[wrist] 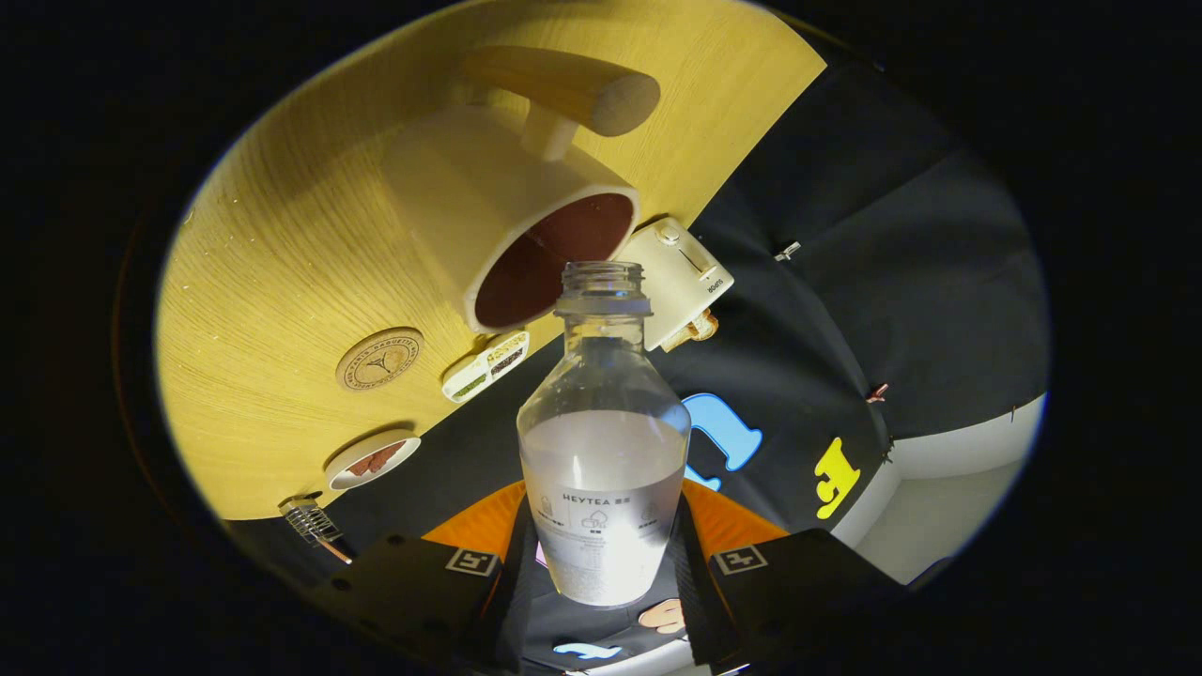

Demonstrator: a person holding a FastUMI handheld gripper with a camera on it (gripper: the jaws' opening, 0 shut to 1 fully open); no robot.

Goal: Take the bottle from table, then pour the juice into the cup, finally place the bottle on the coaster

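Gripper view, tilted hard, so that the pale wood-grain surface (282, 244) slants across behind everything. Between the two fingers, a clear plastic bottle (603, 441), pinched at its lower body from both sides by the gripper (601, 573). Uncapped, with a threaded neck and a collar ring below it; broad rounded shoulders narrowing toward the base; a frosted label band with small print and icons round the lower half. Roughly half full of cloudy whitish juice, the liquid line level just under the shoulders. Just beyond the bottle's open mouth, a cream cup (507, 225) with a dark brownish inside and a thick wooden handle, its opening turned toward the camera and partly overlapped by the neck. Near the cup on the surface, a round wooden coaster (379, 359) with a stamped emblem, lying flat and bare. Beside it a small rectangular tray (485, 366) with divided contents, a white boxy appliance (678, 277) at the surface's edge, a small white dish (373, 459) holding something reddish, and a metal utensil (310, 521) nearby.
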